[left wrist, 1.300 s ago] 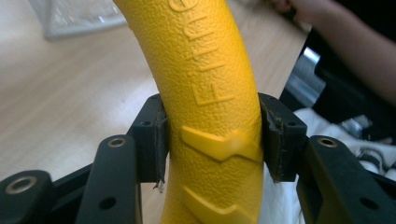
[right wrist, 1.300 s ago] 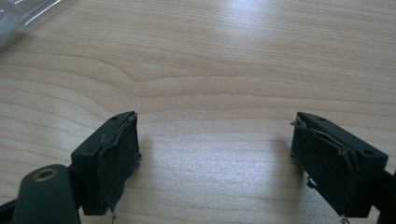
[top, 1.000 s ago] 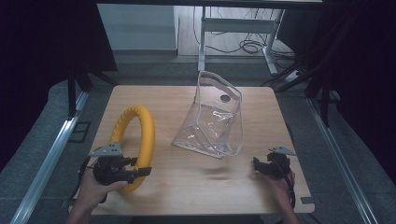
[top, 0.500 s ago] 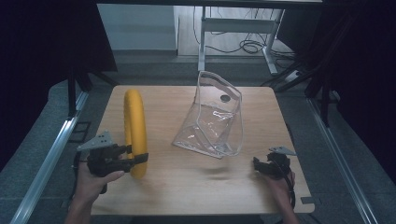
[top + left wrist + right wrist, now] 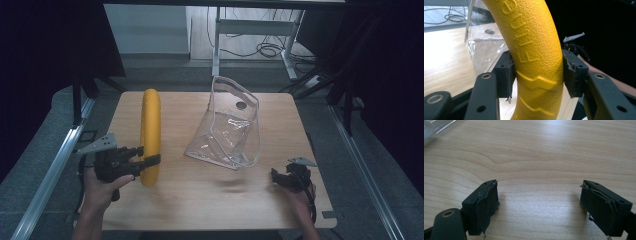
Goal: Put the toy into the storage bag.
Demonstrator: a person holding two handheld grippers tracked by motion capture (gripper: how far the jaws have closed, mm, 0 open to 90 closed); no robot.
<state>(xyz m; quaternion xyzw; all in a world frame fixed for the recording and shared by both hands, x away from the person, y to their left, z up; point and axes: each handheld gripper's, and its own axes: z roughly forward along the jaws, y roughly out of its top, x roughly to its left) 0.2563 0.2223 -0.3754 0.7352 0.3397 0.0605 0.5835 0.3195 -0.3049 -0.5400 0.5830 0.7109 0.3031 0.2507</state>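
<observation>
The yellow ring stands on edge at the table's left side, clenched near its bottom by the left tongs. The clear bag sits mid-table, untouched. The right tongs rest released, near right. Bagging seemingly remains.

Dim light is falling from above onto the worktop, while the surroundings at 9 and 3 o'clock are sinking into black. Glare is whitening the wood at 12 o'clock in the right gripper view and at 9 o'clock in the left gripper view. Soft shadows are pooling beneath the tongs. The high view is looking soft and grainy.
</observation>
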